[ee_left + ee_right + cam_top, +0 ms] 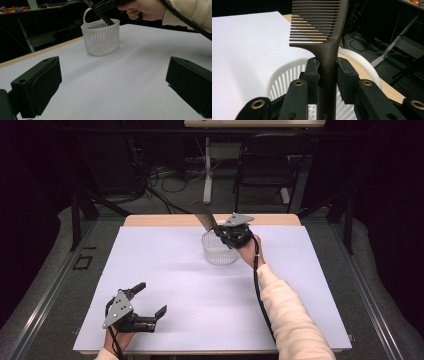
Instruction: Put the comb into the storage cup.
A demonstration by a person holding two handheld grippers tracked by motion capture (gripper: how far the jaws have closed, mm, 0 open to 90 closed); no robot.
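A dark brown comb [325,40] stands between the jaws of my right gripper [327,72], which is shut on its handle. In the high view the comb [202,215] sticks up and to the left from my right gripper [222,233], right over a small white slotted basket [218,252] at the table's far middle. The same basket [101,40] appears in the left gripper view, with the comb's handle [106,18] reaching into its mouth. My left gripper [150,301] rests near the table's front left corner, open, with nothing between its jaws.
A white sheet [200,295] covers the table, whose wooden far edge [165,220] shows beyond it. Behind the table stand a black chair [265,170] and a desk leg [207,175] among floor cables. A cable [260,290] trails along the person's right sleeve.
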